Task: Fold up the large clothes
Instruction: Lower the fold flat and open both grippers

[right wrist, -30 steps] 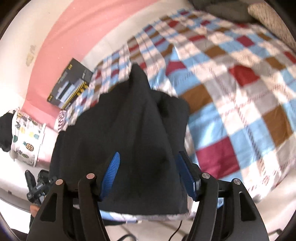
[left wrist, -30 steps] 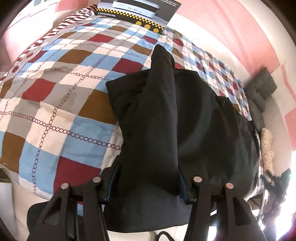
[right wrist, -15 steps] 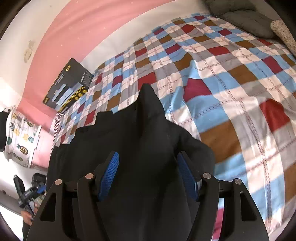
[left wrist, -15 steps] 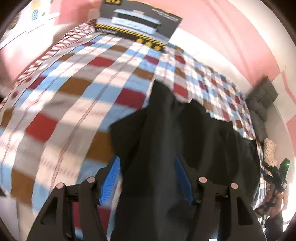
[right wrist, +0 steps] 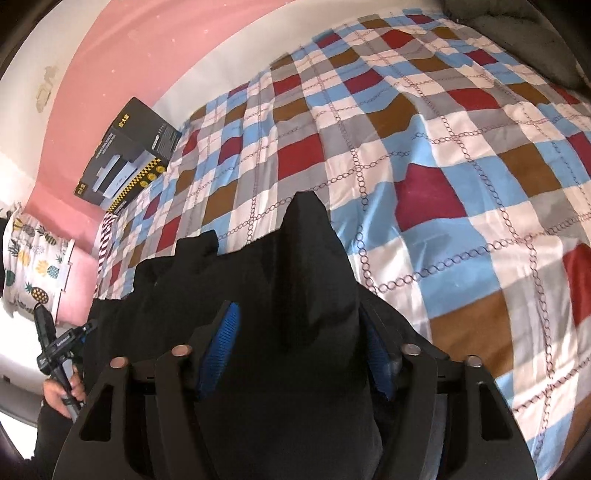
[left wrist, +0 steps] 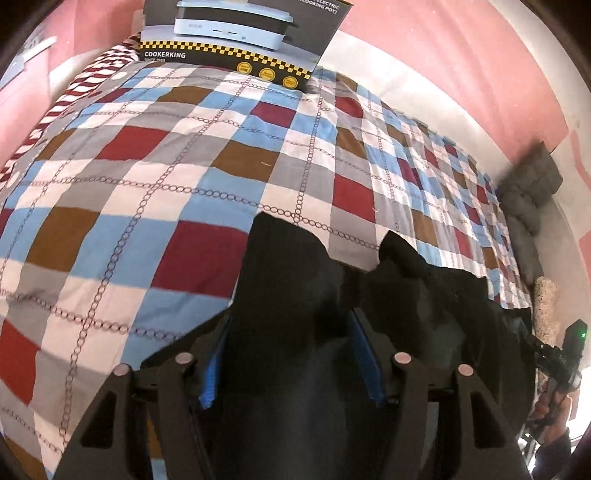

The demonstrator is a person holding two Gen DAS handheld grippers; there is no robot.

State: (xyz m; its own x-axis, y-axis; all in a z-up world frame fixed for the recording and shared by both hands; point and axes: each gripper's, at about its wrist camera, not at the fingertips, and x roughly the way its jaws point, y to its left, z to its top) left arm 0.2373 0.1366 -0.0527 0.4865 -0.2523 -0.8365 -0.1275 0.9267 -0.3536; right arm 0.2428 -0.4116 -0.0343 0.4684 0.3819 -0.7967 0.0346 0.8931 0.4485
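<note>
A large black garment [left wrist: 424,317] hangs between my two grippers above the checked bedspread [left wrist: 184,177]. My left gripper [left wrist: 290,354] is shut on one bunched corner of it; the cloth fills the gap between the blue pads [left wrist: 360,354]. My right gripper [right wrist: 299,350] is shut on the other corner [right wrist: 306,273], which stands up in a peak between its blue pads [right wrist: 221,343]. Both corners are lifted off the bed. The garment's lower part is hidden under the grippers.
A black Cookerking box [left wrist: 240,33] leans against the pink wall at the bed's far end, also in the right wrist view [right wrist: 125,155]. Grey pillows [left wrist: 528,199] lie along the right side. A pineapple-print cloth [right wrist: 33,258] is at the left.
Both grippers have lifted the garment's corners and carried them forward over the bed. More bedspread now shows beyond the cloth, and the box looks nearer.
</note>
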